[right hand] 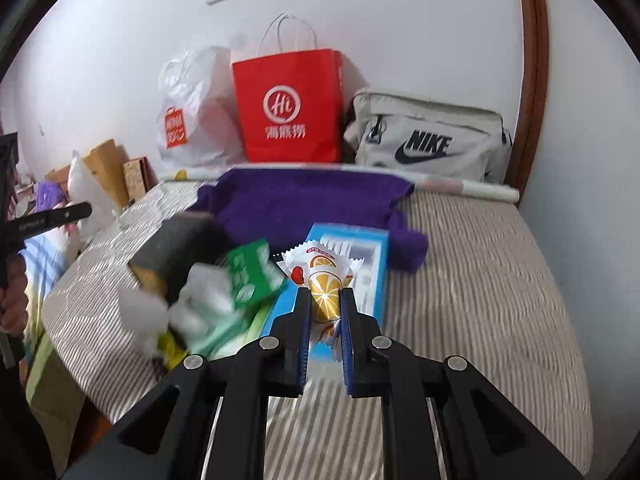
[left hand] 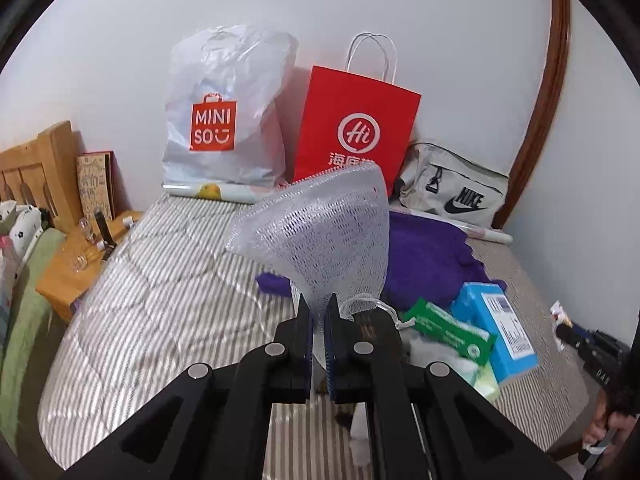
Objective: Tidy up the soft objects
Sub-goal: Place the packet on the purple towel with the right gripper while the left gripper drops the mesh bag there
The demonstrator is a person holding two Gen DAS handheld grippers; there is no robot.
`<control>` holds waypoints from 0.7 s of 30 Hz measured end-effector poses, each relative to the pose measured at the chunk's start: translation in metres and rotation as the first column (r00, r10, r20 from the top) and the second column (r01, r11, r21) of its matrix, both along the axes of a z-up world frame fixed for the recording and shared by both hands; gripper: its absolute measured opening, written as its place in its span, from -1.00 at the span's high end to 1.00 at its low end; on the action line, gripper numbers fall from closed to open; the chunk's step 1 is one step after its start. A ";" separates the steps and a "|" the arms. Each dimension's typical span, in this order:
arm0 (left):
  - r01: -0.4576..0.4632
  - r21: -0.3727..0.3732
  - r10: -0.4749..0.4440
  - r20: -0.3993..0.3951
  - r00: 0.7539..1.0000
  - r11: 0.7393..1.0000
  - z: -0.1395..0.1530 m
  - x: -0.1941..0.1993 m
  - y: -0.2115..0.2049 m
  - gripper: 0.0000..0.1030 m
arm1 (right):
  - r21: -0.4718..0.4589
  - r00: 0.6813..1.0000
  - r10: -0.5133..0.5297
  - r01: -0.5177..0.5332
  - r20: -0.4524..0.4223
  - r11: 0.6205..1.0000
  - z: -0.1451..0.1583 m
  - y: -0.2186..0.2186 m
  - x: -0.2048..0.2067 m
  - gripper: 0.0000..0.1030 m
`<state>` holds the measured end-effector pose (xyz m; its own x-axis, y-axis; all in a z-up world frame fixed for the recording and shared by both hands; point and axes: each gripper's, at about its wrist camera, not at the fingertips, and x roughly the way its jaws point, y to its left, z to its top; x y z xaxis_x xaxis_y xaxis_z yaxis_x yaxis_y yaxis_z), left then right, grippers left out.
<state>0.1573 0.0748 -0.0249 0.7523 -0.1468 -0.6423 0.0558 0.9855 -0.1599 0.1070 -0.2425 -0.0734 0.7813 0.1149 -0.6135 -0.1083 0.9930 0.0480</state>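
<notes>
My left gripper (left hand: 319, 308) is shut on a white mesh net bag (left hand: 320, 224) and holds it up above the striped bed (left hand: 160, 304). My right gripper (right hand: 326, 300) is shut on a snack packet with an orange slice print (right hand: 322, 276), held over a blue box (right hand: 352, 252). A purple towel (right hand: 304, 204) lies behind the box; it also shows in the left wrist view (left hand: 428, 256). A green tissue pack (right hand: 252, 276), a dark sponge (right hand: 176, 248) and white soft pieces (right hand: 144, 308) lie in a pile on the left.
Against the wall stand a white Miniso plastic bag (left hand: 220, 120), a red paper bag (left hand: 356, 128) and a grey Nike bag (right hand: 428, 140). A wooden bedside table (left hand: 84, 256) with small glass items is at the bed's left. The blue box (left hand: 500, 328) and green pack (left hand: 448, 328) lie right.
</notes>
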 end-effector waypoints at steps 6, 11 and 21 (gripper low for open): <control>-0.008 0.057 0.009 -0.006 1.000 0.998 0.009 0.031 -0.009 0.89 | 0.000 1.000 0.006 -0.006 0.023 1.000 0.016 0.000 0.043 0.73; -0.011 0.069 0.013 -0.021 1.000 0.998 0.010 0.058 -0.014 0.89 | -0.008 1.000 0.019 -0.019 0.018 1.000 0.018 0.003 0.077 0.73; 0.004 0.076 0.000 -0.050 0.999 0.997 0.004 0.110 -0.023 0.89 | 0.007 0.999 0.038 -0.038 -0.004 0.999 0.014 0.006 0.131 0.73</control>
<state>0.2673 0.0515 -0.0204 0.7188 -0.0977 -0.6883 0.0520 0.9949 -0.0868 0.2379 -0.2366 -0.0592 0.7736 0.1488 -0.6160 -0.1454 0.9878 0.0559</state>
